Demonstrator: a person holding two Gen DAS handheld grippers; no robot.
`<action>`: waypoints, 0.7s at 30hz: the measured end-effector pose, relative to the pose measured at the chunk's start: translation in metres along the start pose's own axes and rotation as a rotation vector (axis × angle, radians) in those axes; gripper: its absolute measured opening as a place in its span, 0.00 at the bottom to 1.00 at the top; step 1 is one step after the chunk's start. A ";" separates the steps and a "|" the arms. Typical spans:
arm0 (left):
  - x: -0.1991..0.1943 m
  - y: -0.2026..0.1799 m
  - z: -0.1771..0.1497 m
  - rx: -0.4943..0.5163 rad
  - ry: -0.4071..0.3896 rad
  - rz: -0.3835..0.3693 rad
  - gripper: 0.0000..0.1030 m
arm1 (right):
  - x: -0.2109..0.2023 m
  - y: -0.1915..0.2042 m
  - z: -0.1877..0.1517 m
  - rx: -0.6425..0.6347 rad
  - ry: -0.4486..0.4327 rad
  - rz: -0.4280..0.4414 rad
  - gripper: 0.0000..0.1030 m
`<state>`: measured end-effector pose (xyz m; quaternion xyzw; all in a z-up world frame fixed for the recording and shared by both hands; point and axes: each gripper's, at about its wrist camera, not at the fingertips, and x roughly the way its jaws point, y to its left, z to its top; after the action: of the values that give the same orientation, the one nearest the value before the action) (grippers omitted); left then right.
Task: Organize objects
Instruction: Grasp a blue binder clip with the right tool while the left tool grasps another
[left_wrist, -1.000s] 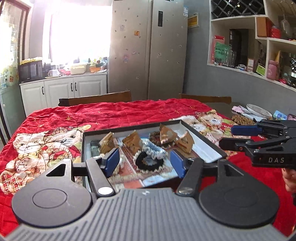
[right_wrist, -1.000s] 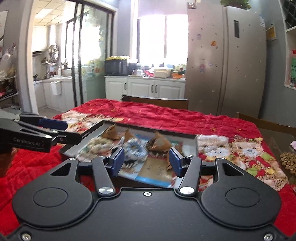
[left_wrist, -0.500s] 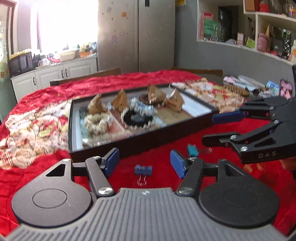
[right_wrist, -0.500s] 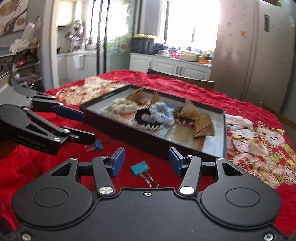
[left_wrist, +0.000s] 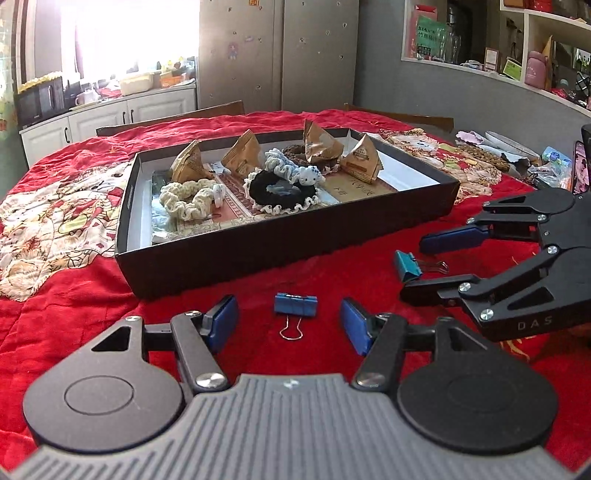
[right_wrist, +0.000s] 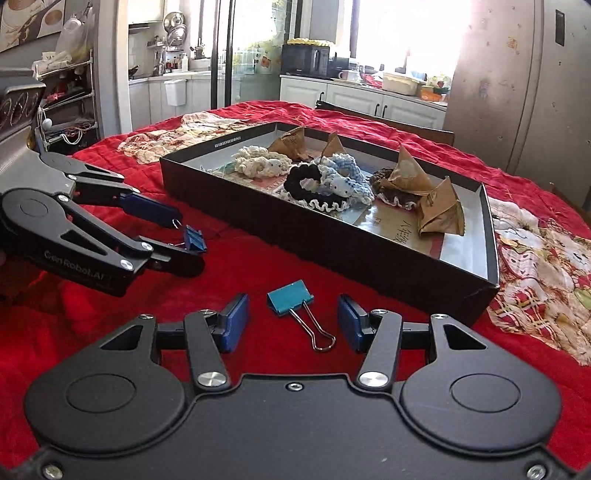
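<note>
Both grippers hover low over the red cloth (left_wrist: 314, 269) at the table's near edge, jaws apart and gripping nothing. The left gripper (left_wrist: 289, 319) frames a blue clip (left_wrist: 295, 304) lying between its fingers; the right gripper (right_wrist: 293, 317) frames a teal clip (right_wrist: 290, 297), wire handles toward the camera. Just beyond both, the black tray (left_wrist: 280, 243) holds scrunchies (left_wrist: 280, 192) and brown paper packets (left_wrist: 364, 162), the packets toward its far edge.
</note>
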<state>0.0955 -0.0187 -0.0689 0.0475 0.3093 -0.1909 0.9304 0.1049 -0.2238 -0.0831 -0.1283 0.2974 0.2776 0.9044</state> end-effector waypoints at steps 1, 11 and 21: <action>0.001 0.000 0.000 -0.001 0.000 0.000 0.71 | 0.001 -0.001 0.000 0.000 -0.003 0.004 0.48; 0.003 0.000 0.001 -0.004 0.001 0.000 0.60 | 0.005 0.000 0.002 0.013 -0.004 0.056 0.32; 0.005 -0.001 0.001 0.007 -0.003 0.005 0.38 | 0.002 0.005 0.001 0.005 -0.010 0.066 0.26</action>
<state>0.0993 -0.0216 -0.0706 0.0511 0.3073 -0.1898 0.9311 0.1036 -0.2182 -0.0835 -0.1149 0.2976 0.3074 0.8965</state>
